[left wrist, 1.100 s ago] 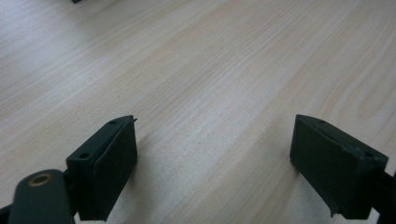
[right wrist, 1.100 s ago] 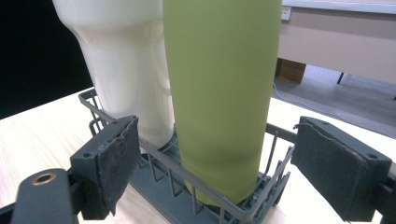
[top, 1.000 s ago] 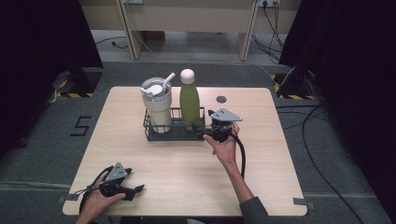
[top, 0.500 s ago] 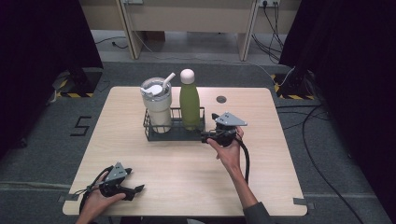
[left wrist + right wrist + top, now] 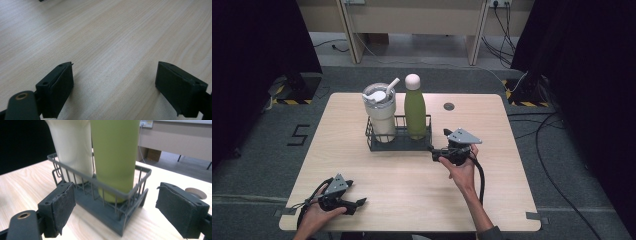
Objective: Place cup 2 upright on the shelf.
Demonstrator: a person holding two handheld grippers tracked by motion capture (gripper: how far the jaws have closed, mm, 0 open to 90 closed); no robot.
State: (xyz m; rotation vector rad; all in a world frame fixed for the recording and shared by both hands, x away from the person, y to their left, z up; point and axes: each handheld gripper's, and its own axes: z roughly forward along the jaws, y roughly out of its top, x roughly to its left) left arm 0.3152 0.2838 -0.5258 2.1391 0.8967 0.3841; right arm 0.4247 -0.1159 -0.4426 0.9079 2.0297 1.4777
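A dark wire basket (image 5: 398, 145) stands at the middle of the table and holds a cream tumbler (image 5: 381, 112) with a lid and straw and a green bottle (image 5: 414, 110) with a white cap. My right gripper (image 5: 435, 152) is just off the basket's right front corner, pointing left at it, open. In the right gripper view the basket (image 5: 117, 192), the bottle (image 5: 113, 157) and the tumbler (image 5: 72, 147) stand a little ahead of the spread jaws (image 5: 115, 207), untouched. My left gripper (image 5: 357, 204) rests at the table's front left, open over bare wood (image 5: 115, 85).
The light wooden table (image 5: 512, 200) has a round cable hole (image 5: 449, 106) behind the right gripper. A black cable trails from the right gripper along the forearm. Dark curtains and floor cables surround the table.
My right gripper has drawn back a little from the basket's right end, toward the table's front and slightly lower. The left gripper has stayed in place.
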